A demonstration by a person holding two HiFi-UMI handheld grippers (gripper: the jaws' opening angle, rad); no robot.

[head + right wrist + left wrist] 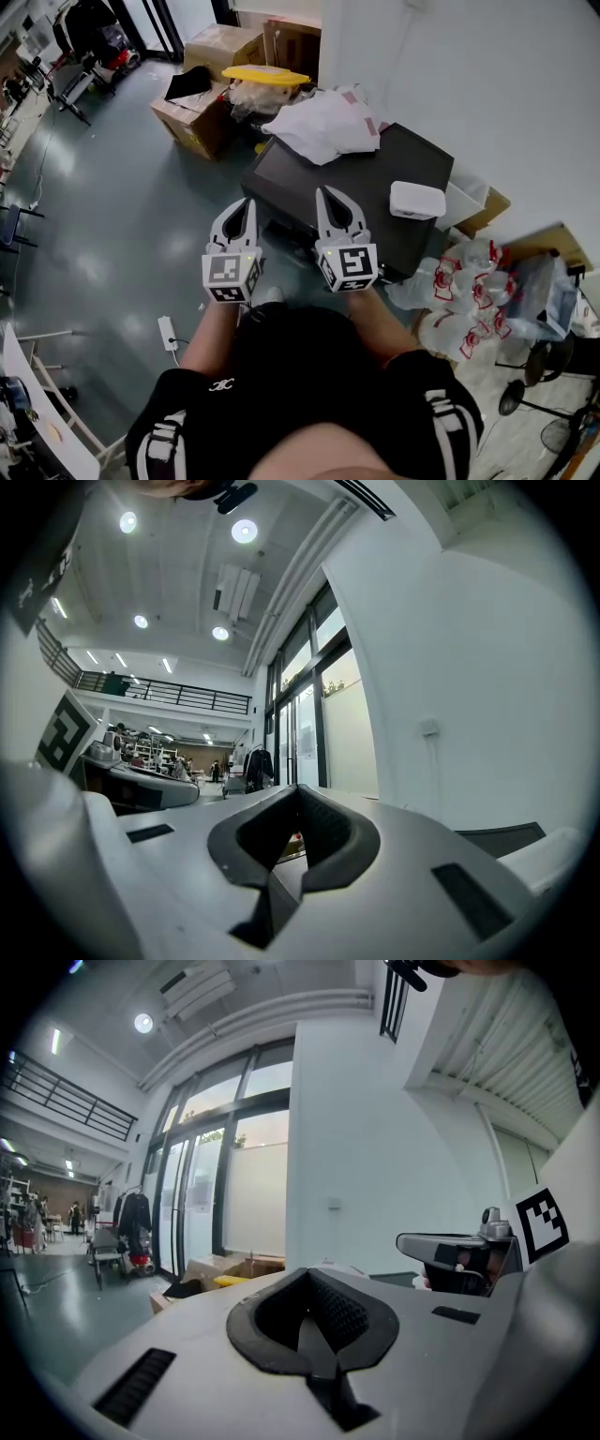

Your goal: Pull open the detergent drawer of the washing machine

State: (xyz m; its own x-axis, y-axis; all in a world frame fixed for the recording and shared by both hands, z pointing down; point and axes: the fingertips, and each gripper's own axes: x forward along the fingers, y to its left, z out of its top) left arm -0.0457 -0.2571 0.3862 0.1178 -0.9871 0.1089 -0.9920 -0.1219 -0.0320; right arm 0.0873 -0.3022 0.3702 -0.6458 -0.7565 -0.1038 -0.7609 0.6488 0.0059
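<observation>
The washing machine (375, 178) is a dark box against the white wall, seen from above; its front and detergent drawer are hidden from me. My left gripper (244, 206) hangs over the floor just left of the machine's near corner, jaws shut and empty. My right gripper (328, 197) is over the machine's near edge, its jaws together with nothing in them. Both point away from me, roughly level. In the left gripper view the left gripper (314, 1321) shows closed pads, and the right gripper (459, 1255) is beside it. The right gripper (298, 841) faces the wall and tall windows.
A white box (416, 200) and a heap of white bags (323, 122) lie on the machine's top. Cardboard boxes (202, 122) and a yellow lid (264, 74) stand behind it. More plastic bags (464, 291) are piled at its right. A power strip (169, 332) lies on the floor.
</observation>
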